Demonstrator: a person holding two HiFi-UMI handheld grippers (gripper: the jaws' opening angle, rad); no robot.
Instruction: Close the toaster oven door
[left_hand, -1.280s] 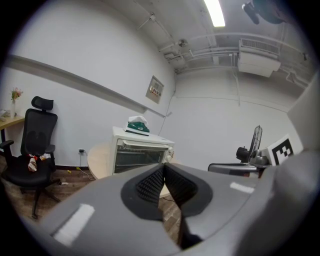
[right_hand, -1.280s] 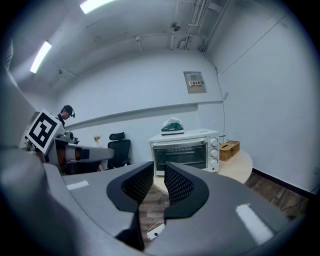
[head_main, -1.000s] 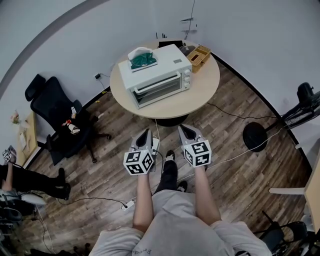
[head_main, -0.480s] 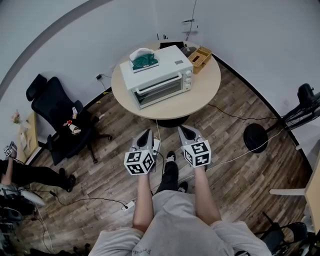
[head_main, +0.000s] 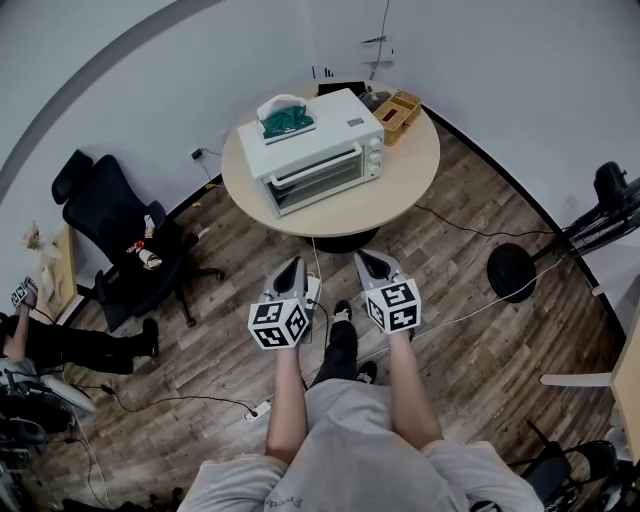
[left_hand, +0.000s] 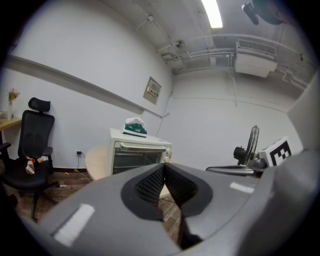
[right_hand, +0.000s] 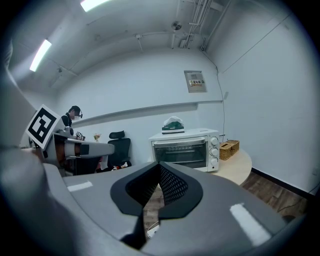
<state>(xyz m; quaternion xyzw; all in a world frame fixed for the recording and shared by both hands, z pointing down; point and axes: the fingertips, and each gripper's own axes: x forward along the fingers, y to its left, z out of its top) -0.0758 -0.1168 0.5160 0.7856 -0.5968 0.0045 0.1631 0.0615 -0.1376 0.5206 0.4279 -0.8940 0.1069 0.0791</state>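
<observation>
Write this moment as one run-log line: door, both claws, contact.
toaster oven door: closed | left claw: shut, empty | right claw: shut, empty | contact: none, both short of table

office chair (head_main: 105, 230): left of table (head_main: 400, 192) | wooden box (head_main: 398, 112): on table

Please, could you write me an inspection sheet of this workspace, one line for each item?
Surface: round table, pale wooden top.
Job's things: toaster oven stands on the table; its door looks already shut.
Clutter: green and white item on the oven; wooden box beside it.
Tools: left tool and right tool both shut, empty, held over the floor, short of the table.
Cables: cables lie across the wood floor near the table foot.
Surroundings: office chair at left, fan at right.
</observation>
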